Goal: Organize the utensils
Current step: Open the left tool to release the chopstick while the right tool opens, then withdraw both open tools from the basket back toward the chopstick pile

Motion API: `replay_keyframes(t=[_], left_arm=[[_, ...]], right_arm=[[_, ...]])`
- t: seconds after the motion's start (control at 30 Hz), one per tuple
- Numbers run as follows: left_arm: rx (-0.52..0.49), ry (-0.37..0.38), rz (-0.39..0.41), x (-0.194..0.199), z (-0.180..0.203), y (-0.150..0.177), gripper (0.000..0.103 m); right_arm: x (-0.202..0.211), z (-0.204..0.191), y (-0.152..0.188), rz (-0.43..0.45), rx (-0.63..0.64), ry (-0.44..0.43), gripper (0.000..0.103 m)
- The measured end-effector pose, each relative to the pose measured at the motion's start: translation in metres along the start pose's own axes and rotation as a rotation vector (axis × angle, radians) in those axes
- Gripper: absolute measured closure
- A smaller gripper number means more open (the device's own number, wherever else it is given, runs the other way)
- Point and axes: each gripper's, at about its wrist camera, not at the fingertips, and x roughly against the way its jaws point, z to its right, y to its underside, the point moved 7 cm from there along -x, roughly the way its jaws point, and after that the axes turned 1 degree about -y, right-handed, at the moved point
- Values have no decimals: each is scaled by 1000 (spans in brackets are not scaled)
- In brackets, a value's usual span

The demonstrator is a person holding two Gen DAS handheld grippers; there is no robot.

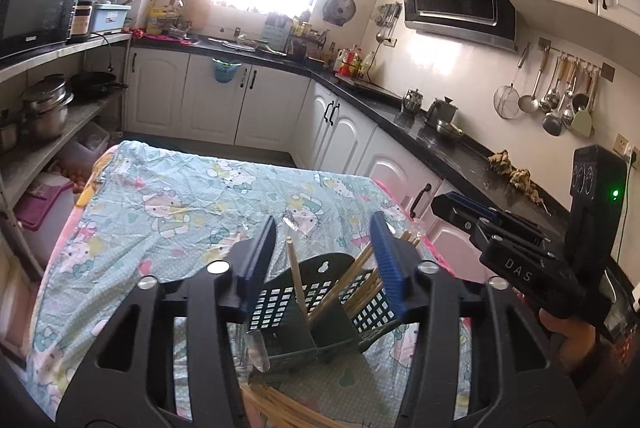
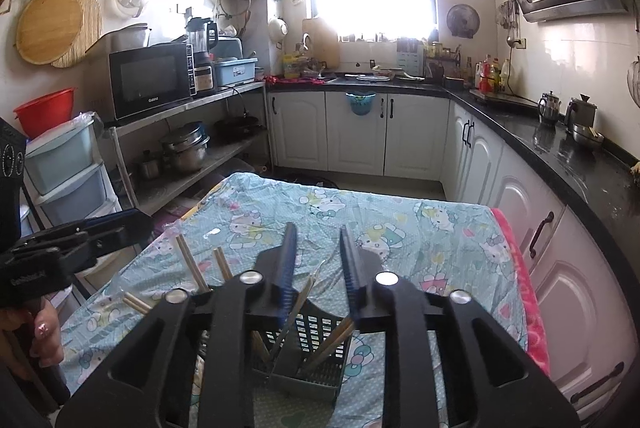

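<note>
A dark slotted utensil holder [image 1: 280, 302] stands on the cloth-covered table, right below both grippers. My left gripper [image 1: 323, 252] is open over it. One wooden chopstick [image 1: 295, 274] stands upright between its blue fingers [image 1: 382, 252], touching neither. Several more chopsticks [image 1: 360, 274] lean in the holder's right compartment. In the right wrist view my right gripper [image 2: 319, 252] is open with a narrower gap above the holder [image 2: 320, 322], and chopsticks [image 2: 334, 342] lean inside it. Nothing is pressed between its fingers.
Loose chopsticks [image 2: 191, 262] stick out left of the right gripper, and a bundle [image 1: 276, 408] lies at the bottom edge. A clear plastic wrapper [image 1: 256, 348] lies beside the holder. The patterned tablecloth [image 1: 168, 211] stretches ahead. Black counters [image 2: 560, 155] and white cabinets run along the right.
</note>
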Motion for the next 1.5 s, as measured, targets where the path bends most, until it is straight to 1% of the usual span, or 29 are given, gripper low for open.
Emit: replay_keyframes(t=[0.03, 0.07, 0.1, 0.17, 0.23, 0.3, 0.37, 0.43, 0.53, 0.73, 0.8, 0.83, 0.9, 0.97, 1.2, 1.3, 1.5], left_arm=[[2, 0, 4, 3, -1, -1, 53], [3, -2, 11, 6, -1, -1, 48], [3, -6, 18, 9, -2, -2, 42], [5, -12, 28, 15, -3, -4, 33], [12, -17, 41, 24, -4, -4, 26], [16, -29, 49, 31, -7, -4, 16], [22, -36, 55, 38, -9, -2, 11], [30, -41, 58, 45, -13, 1, 11], [32, -52, 58, 54, -16, 9, 11], [49, -62, 49, 65, -19, 26, 11], [42, -83, 49, 68, -21, 32, 11], [33, -100, 51, 70, -22, 35, 11], [31, -110, 45, 72, -23, 41, 11], [39, -107, 36, 74, -27, 47, 11], [79, -134, 21, 84, -43, 66, 11], [94, -146, 18, 89, -50, 72, 11], [106, -165, 10, 96, -59, 81, 11]], right_arm=[[2, 0, 0, 1, 0, 1, 75], [4, 0, -1, 6, 1, 4, 73], [7, 0, -1, 12, 4, 6, 68], [12, -2, -2, 21, 18, 8, 64], [18, -3, -1, 34, 32, 17, 56], [24, -5, -1, 45, 45, 23, 55], [30, -7, 1, 53, 50, 23, 52], [36, -8, 3, 63, 52, 23, 45], [46, -12, 7, 78, 60, 21, 39], [63, -18, 18, 92, 71, 22, 31], [67, -19, 22, 93, 68, 17, 31], [69, -20, 24, 92, 67, 18, 29], [72, -21, 29, 93, 64, 19, 25], [74, -23, 34, 88, 62, 22, 24], [81, -29, 50, 74, 59, 19, 21], [83, -34, 55, 73, 61, 18, 17], [85, -41, 65, 53, 61, 1, 16]])
